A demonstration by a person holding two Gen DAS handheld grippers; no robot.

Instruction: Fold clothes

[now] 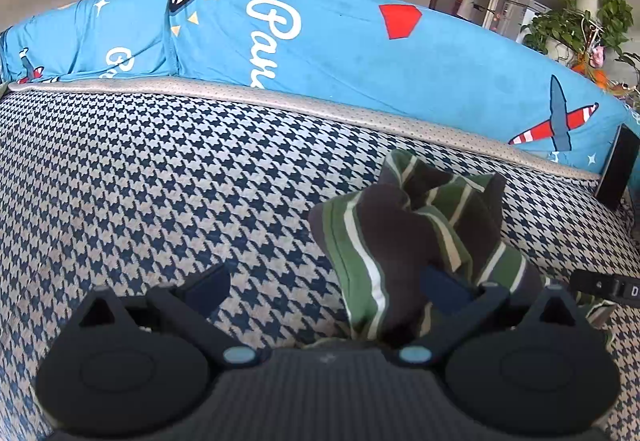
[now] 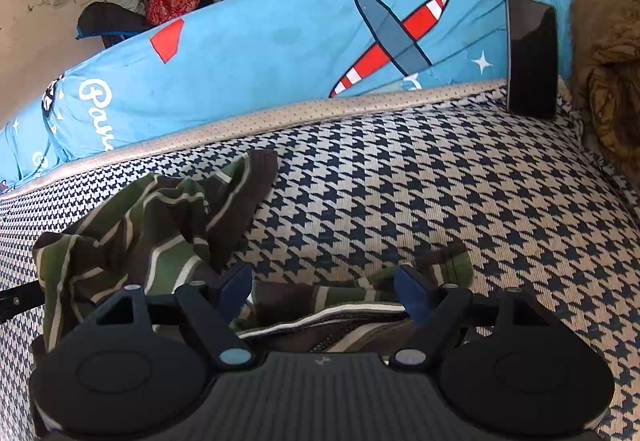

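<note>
Garment: striped knit top, brown/green/cream stripes, lies crumpled in a heap on the houndstooth sofa seat, not yet spread or folded.
Where: towards the seat's front edge, well clear of the blue plane-print cover on the backrest; one part trails flat under the right gripper.
Left gripper: left gripper, fingers wide apart; right-hand finger sits against a raised bunch of the cloth, left-hand one over bare seat. Nothing pinched.
Right gripper: fingers spread wide, a stripe of fabric lies between them, pads don't press on it. Not gripping.
Feel (judged): light, soft, floppy; knit prob. stretchy, sags and bunches, won't hold shape. Not fragile, not slippery; may cling a bit to the woven seat.
Where to hold (judged): a single-layer edge, e.g. the ribbed cuff end near the right gripper, or the hem/shoulder seam; two spread points, one per gripper, so it hangs flat.
Avoid: grabbing mid-heap, which picks up several layers & keeps it wadded.
Nearby: dark phone-like slab leaning on the backrest, well apart; brown throw at far right.
</note>
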